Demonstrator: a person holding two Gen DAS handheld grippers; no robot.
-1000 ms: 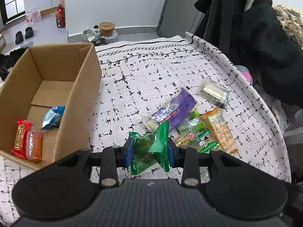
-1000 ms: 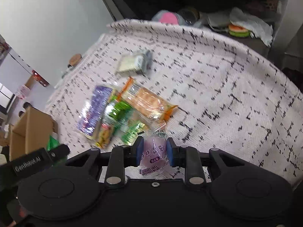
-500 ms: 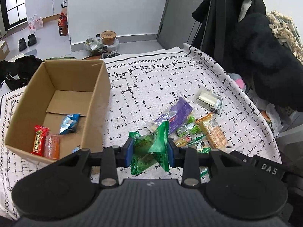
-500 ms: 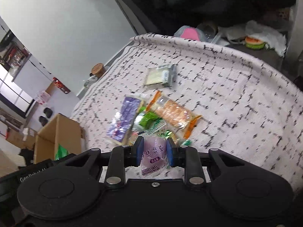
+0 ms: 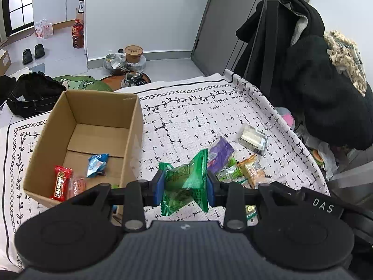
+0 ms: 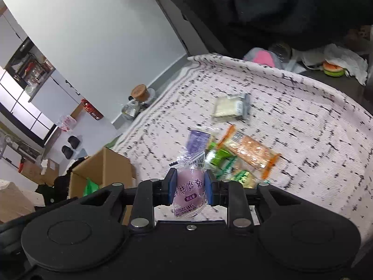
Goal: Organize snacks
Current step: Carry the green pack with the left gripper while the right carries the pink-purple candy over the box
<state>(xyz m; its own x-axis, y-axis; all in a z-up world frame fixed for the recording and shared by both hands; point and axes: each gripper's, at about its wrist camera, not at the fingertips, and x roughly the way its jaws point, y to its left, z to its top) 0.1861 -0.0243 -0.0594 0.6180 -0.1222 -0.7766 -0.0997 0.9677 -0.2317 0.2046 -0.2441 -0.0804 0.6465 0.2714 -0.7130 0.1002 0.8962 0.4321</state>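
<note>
My left gripper (image 5: 184, 187) is shut on a green snack packet (image 5: 186, 182), held above the table just right of the open cardboard box (image 5: 134, 128). The box holds a red bar (image 5: 61, 183), an orange packet (image 5: 78, 186) and a blue packet (image 5: 96, 163). My right gripper (image 6: 190, 185) is shut on a pale purple snack packet (image 6: 188, 189), raised above the table. A pile of snacks lies on the cloth: a purple packet (image 5: 220, 151), an orange cracker pack (image 6: 251, 150), small green packets (image 6: 219, 157) and a cream-coloured pack (image 6: 230, 107). The box (image 6: 105, 170) shows at the right wrist view's left.
The table has a white cloth with black marks (image 5: 186, 116). Dark coats (image 5: 314, 81) hang by its far right edge. Bags, shoes and a bottle (image 5: 78, 33) sit on the floor beyond the table. Clutter (image 6: 333, 65) lies off the right side.
Both grippers have risen and pulled back with their packets still held, so the table and box look smaller and farther away. The right view has swung left toward the box.
</note>
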